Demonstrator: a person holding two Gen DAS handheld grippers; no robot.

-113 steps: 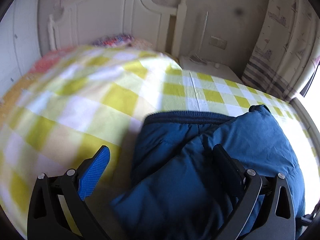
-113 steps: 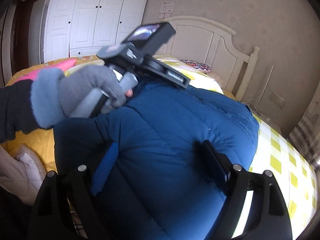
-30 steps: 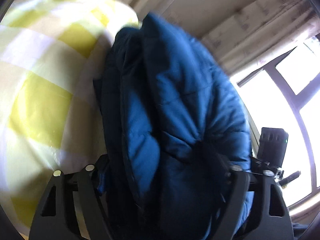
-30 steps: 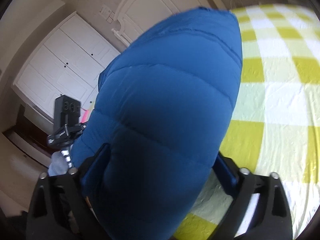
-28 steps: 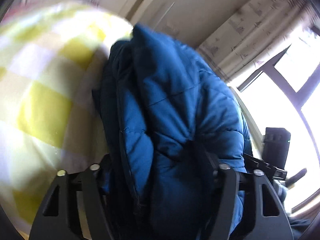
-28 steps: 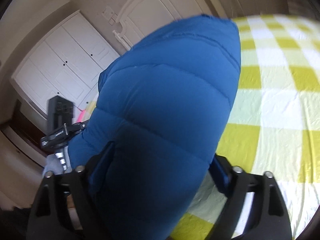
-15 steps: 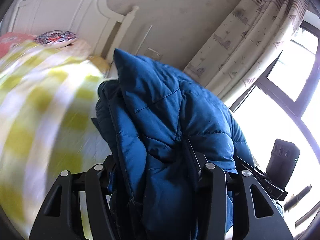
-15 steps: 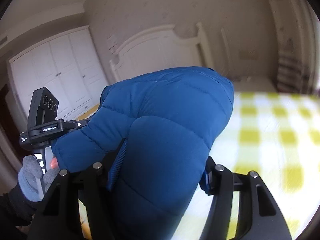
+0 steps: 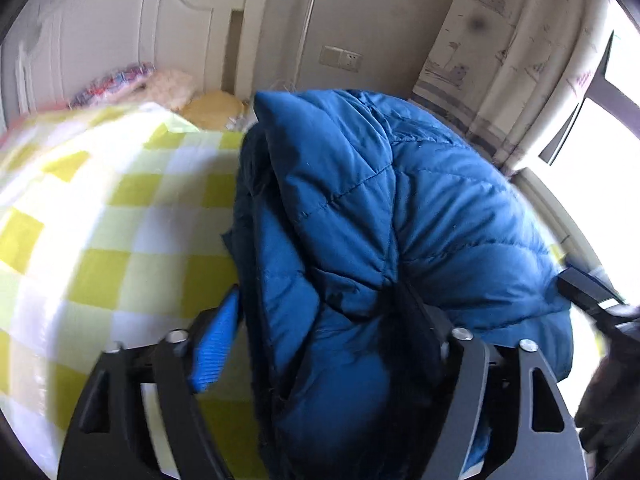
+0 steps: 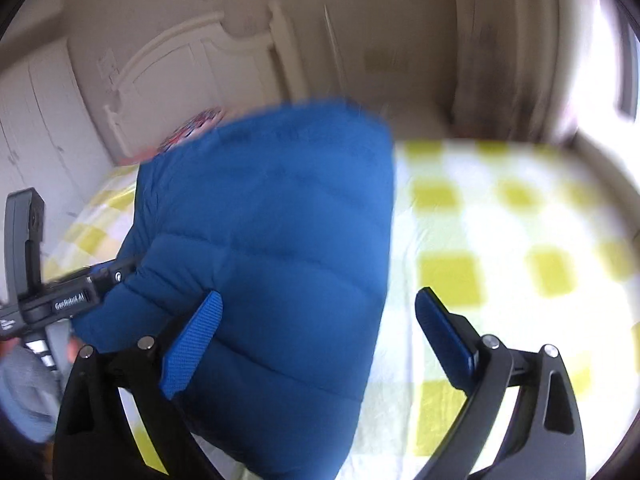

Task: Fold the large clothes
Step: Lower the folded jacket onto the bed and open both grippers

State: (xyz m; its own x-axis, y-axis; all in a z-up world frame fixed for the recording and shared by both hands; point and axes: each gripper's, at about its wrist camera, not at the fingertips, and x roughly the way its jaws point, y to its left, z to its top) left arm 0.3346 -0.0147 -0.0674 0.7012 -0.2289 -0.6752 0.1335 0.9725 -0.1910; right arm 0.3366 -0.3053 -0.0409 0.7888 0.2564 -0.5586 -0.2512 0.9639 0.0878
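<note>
A folded blue puffer jacket (image 9: pixel 360 220) lies on the yellow-and-white checked bed sheet (image 9: pixel 100 220). My left gripper (image 9: pixel 316 320) is shut on a thick fold of the jacket, with its right finger buried in the fabric. In the right wrist view the jacket (image 10: pixel 280 220) fills the left half, blurred. My right gripper (image 10: pixel 320 320) is open, its blue pads (image 10: pixel 192 340) apart, the left pad against the jacket and the right one over the sheet (image 10: pixel 500 240). The left gripper's body (image 10: pixel 60 296) shows at the left edge.
A white headboard (image 9: pixel 120 40) and pillows (image 9: pixel 120 80) stand at the far end of the bed. A curtain (image 9: pixel 500 60) and bright window (image 9: pixel 600 140) are on the right. White wardrobes (image 10: pixel 36 132) stand at the left in the right wrist view.
My right gripper has opened and let go of the jacket. The jacket has come down onto the sheet. My left gripper still grips its fold and has swung toward the headboard.
</note>
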